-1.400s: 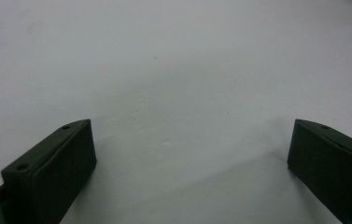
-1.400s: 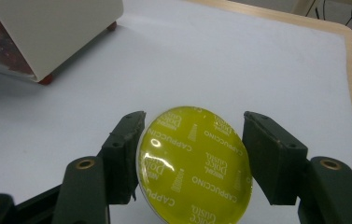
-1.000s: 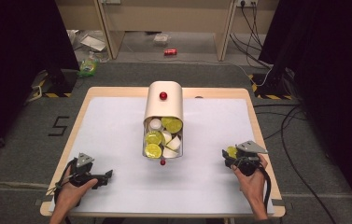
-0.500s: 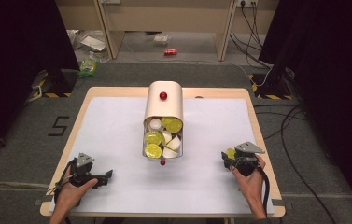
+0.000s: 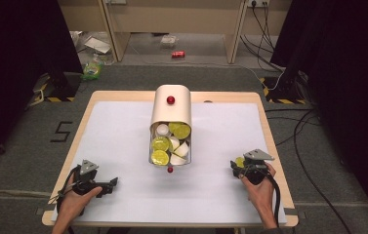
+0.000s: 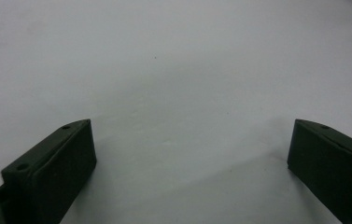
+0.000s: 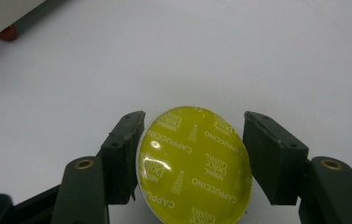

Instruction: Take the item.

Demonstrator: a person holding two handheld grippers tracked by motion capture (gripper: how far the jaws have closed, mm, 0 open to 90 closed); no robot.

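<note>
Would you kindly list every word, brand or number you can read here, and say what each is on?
"CAPPUCCINO": printed repeatedly on the yellow lid of the capsule in the right tool.
"Dolce Gusto": brand on that lid, partly glared.
"5": marked on the floor left of the table.
Red can on the floor: too small to read.

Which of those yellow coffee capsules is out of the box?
The capsule clamped in the right gripper near the table's right edge; the other yellow ones lie inside the box.
</note>
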